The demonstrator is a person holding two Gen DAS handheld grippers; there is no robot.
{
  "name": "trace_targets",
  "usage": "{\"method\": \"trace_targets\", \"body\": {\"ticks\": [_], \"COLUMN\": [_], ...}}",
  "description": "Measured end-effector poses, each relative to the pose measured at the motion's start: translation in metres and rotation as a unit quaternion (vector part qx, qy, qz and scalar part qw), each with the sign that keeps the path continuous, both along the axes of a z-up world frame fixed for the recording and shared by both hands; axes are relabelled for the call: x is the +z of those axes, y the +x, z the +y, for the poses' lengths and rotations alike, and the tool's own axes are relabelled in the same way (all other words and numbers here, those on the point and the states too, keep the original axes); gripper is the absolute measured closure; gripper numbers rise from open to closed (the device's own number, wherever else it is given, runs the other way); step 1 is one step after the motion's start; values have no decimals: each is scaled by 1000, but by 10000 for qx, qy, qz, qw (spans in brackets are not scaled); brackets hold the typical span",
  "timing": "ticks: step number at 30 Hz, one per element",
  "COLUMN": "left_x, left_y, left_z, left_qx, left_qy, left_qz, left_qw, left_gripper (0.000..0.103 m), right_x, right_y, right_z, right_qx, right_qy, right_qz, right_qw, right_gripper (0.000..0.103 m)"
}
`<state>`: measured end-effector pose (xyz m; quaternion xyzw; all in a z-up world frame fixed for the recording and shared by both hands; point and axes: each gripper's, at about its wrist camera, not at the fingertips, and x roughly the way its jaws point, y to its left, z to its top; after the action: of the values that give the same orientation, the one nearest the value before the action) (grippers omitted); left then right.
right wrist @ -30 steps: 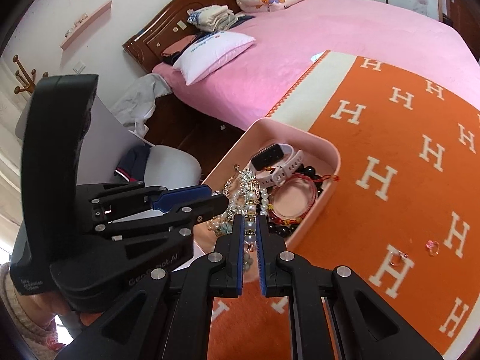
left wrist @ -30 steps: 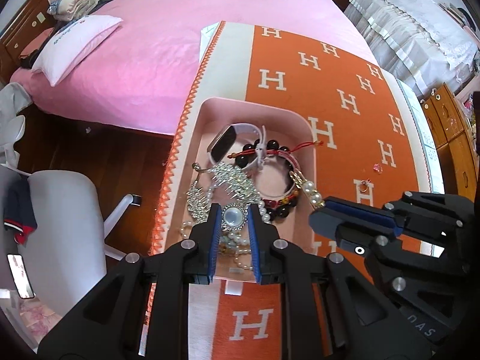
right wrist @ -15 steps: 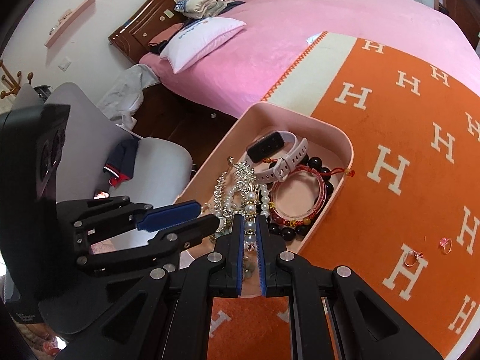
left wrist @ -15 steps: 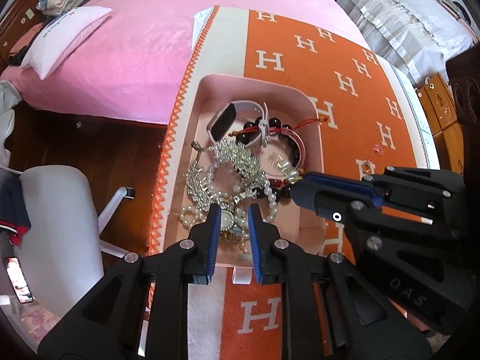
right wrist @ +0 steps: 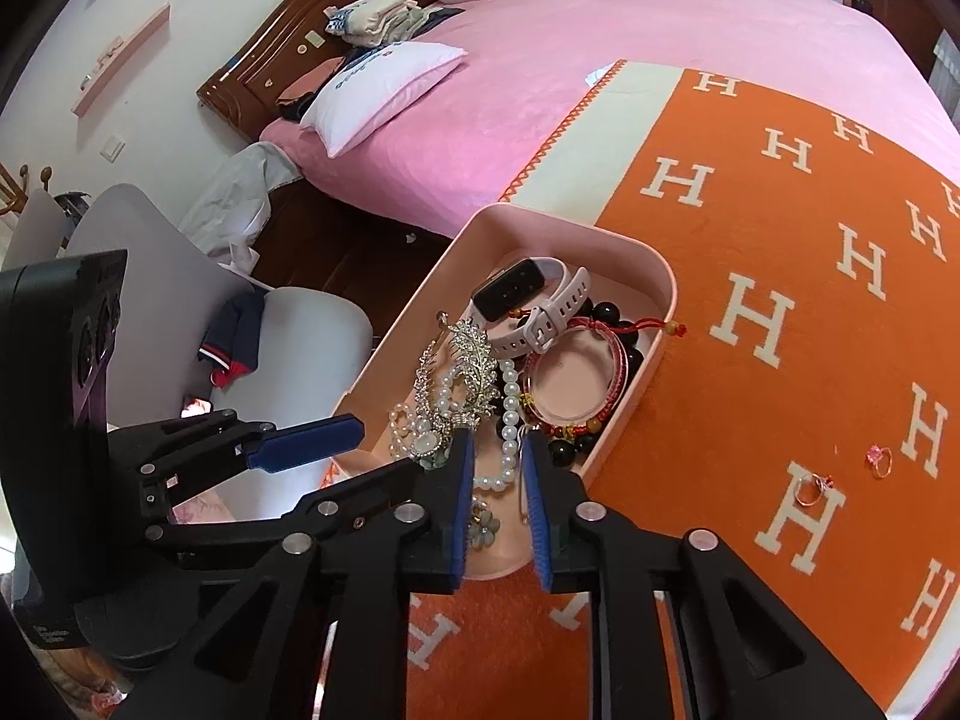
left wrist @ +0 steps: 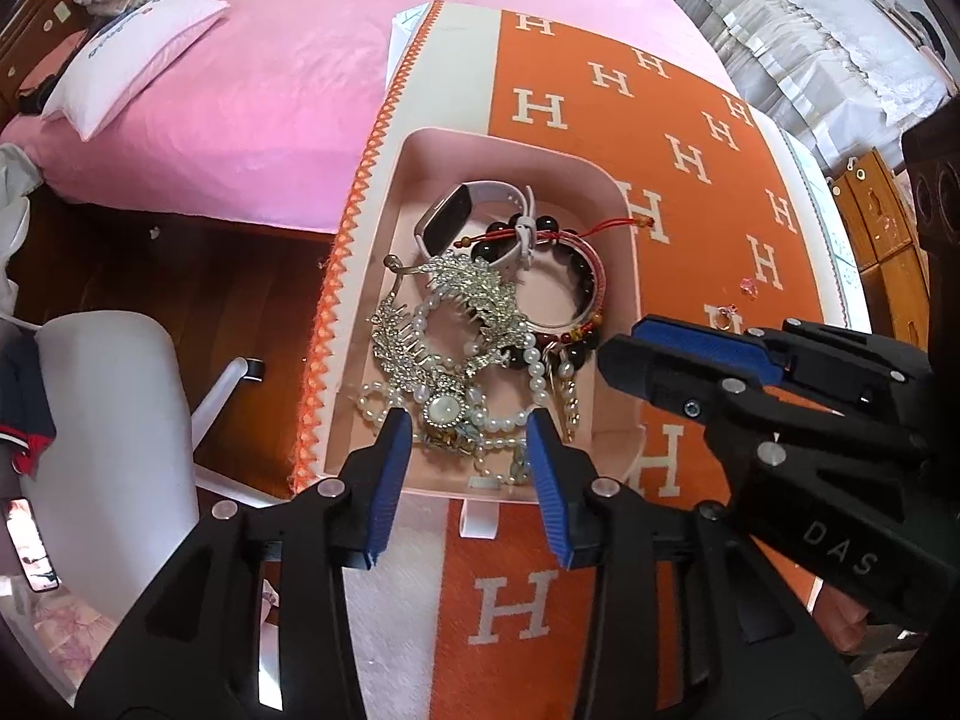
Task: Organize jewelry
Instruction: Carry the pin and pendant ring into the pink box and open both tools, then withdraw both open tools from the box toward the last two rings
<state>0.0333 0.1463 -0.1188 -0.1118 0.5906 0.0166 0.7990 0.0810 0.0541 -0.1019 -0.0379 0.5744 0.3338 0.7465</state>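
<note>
- One pink tray [left wrist: 624, 324] sits on the orange H-patterned blanket [left wrist: 690, 138], near the blanket's cream border, and the jewelry is piled inside it.
- Left gripper [left wrist: 470, 450] hangs over the tray's near end, jaws spread wide, nothing between them; the pearl necklace [left wrist: 510, 420] with its round pendant lies right below that gap.
- Right gripper [right wrist: 497, 483] hovers over the same near end, jaws parted with a narrower gap, nothing clamped; pearls show through the gap.
- Count inside the tray: one smartwatch [right wrist: 528, 294] with a pale strap at the far end, one dark bead bracelet [right wrist: 606, 324], one red bangle [right wrist: 621, 372], one red cord bracelet trailing over the rim.
- Silver rhinestone hair combs [left wrist: 474, 294] lie tangled with the pearls; two by my count, though the tangle makes it hard to be sure.
- Outside the tray: two rings on the blanket, one with a pink stone [right wrist: 877, 459], one beside it [right wrist: 813, 487], apart from each other and well off the tray.
</note>
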Motion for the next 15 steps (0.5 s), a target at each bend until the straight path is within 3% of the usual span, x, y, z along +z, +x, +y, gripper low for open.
{"method": "trace_targets", "body": {"ticks": [15], "left_x": [15], "left_y": [-20], "left_z": [-26], "left_qx": [-221], "left_qy": [144], "left_qz": [-56], "left_qw": [9996], "left_gripper": [67], "right_x": [18], "right_y": [-27], "right_z": [-37], "right_qx": [-256], "right_qy": [70], "right_qz": [-103], "right_qw": [9996], "right_gripper": [83]}}
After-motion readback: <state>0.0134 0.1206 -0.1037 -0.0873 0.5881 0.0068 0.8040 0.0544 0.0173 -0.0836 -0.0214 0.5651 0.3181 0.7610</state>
